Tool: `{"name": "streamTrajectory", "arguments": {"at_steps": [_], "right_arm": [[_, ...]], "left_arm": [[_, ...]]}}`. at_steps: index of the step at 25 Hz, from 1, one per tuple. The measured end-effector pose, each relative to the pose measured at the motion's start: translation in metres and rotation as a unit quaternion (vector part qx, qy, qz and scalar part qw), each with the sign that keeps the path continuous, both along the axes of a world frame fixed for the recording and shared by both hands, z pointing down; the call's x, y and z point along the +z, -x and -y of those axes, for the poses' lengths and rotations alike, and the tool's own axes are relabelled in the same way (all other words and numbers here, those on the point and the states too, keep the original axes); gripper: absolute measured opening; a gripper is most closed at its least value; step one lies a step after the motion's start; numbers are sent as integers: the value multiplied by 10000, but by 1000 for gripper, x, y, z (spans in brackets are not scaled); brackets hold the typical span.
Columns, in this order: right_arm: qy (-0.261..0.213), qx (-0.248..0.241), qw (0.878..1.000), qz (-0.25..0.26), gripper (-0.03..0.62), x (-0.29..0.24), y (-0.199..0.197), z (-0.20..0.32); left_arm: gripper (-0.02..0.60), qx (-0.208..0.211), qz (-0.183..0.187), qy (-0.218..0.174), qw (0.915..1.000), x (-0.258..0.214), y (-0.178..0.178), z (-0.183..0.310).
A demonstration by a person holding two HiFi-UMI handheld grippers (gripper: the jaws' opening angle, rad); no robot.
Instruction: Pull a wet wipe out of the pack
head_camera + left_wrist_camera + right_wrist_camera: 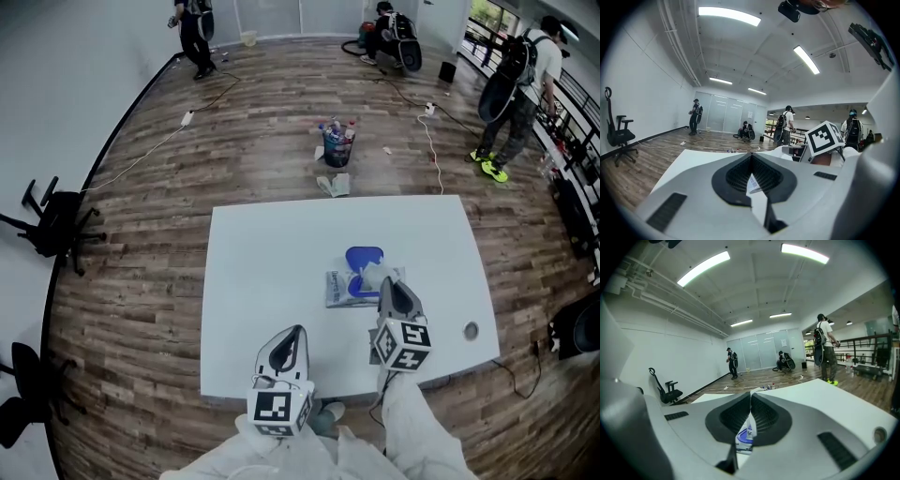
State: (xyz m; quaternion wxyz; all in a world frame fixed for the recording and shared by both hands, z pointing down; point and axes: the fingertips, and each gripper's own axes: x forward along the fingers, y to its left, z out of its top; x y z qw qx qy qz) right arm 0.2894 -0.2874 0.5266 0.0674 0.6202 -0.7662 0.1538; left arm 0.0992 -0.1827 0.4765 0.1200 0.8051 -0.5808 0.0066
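Note:
The wet wipe pack [341, 289] lies flat near the middle of the white table [262, 272], its blue lid [364, 255] flipped open toward the far side. A white wipe [376, 274] stands up out of the opening. My right gripper [387, 282] is shut on this wipe just above the pack. In the right gripper view the wipe [750, 420] runs as a thin white strip between the closed pads, with the pack [744, 442] below. My left gripper [294, 331] hovers over the table's near edge, left of the pack, jaws together and holding nothing.
A round cable hole [471, 330] sits near the table's right front corner. On the wooden floor beyond the table stand a bucket of bottles [337, 145] and a cloth. Office chairs [52, 225] are at the left wall, and several people stand far back.

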Motion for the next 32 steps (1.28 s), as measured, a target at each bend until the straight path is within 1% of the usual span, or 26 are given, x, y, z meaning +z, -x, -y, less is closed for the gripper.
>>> {"name": "streamTrajectory", "arguments": {"at_steps": [13,20,26,30,32], "right_arm": [[-301,173,9993,144,12,-30,-21,-27],[-393,302,9981,364,12,-52,-40,-49],[-358,501,9978,245,12,-43,-56,-75],[-358,608,9974,163,12,-34,-66,-93],[-324,640,9973,147,12,-30,-71,-101]], "left_arm": [[8,168,-54,-148,9997,-11,-20,-5],[8,238,-84,-204,9995,-21,-32,1],[8,407,-78,-226,9989,-22,-50,2],[8,552,10,-236,9982,-18,-64,1],[8,607,-28,-190,9980,-15,-70,0]]}}
